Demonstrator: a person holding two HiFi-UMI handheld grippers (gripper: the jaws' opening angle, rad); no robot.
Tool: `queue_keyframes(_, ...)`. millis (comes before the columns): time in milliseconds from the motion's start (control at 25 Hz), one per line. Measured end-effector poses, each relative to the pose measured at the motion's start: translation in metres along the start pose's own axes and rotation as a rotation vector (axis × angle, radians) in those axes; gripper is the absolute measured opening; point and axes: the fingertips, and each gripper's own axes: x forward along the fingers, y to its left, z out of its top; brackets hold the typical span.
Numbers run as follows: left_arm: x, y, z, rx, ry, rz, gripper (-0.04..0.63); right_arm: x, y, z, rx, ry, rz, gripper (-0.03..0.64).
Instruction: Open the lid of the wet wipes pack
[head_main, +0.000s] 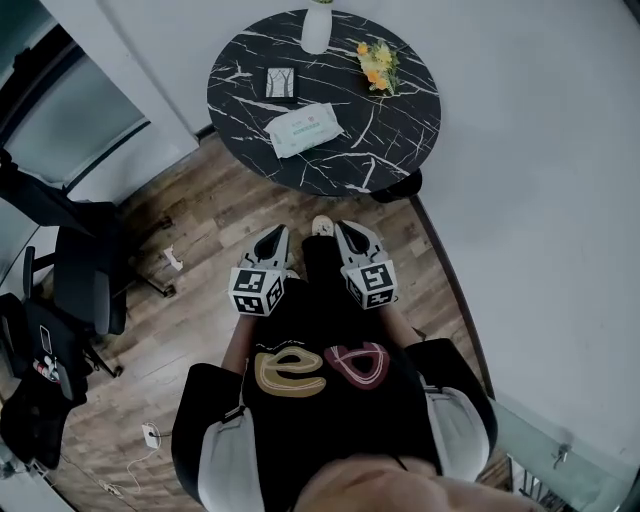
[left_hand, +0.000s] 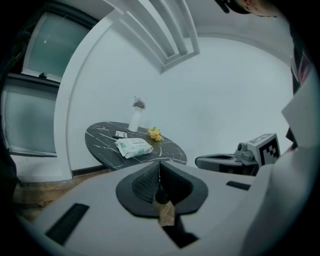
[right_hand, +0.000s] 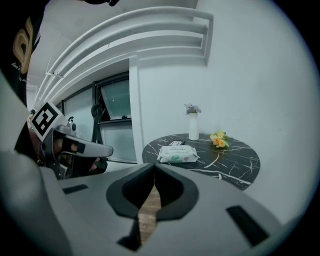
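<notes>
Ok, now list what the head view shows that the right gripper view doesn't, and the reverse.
Head view only: the white plug and cable on the floor, and the marker cube on the right gripper. Right gripper view only: the ceiling mouldings and the sprig standing in the white vase. Both: the round marble table, the wet wipes pack lying on it, the vase itself, the yellow flowers and the left gripper.

Wet wipes pack lies on the round tabletop, flowers far right. Left claw and right claw hover side by side over the near floor.
</notes>
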Motion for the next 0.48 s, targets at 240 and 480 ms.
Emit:
queue_keyframes(240, 0.016, 0.026, 0.013, -0.027, -0.018, 0.086, 0.018, 0.035, -0.024, 0.012, -0.018, 0.009, 0.051, 0.012)
queue_keyframes(480, 0.046, 0.041, 0.031, -0.021, -0.024, 0.153, 0.018, 0.078, -0.044, 0.03, -0.02, -0.001, 0.131, 0.012)
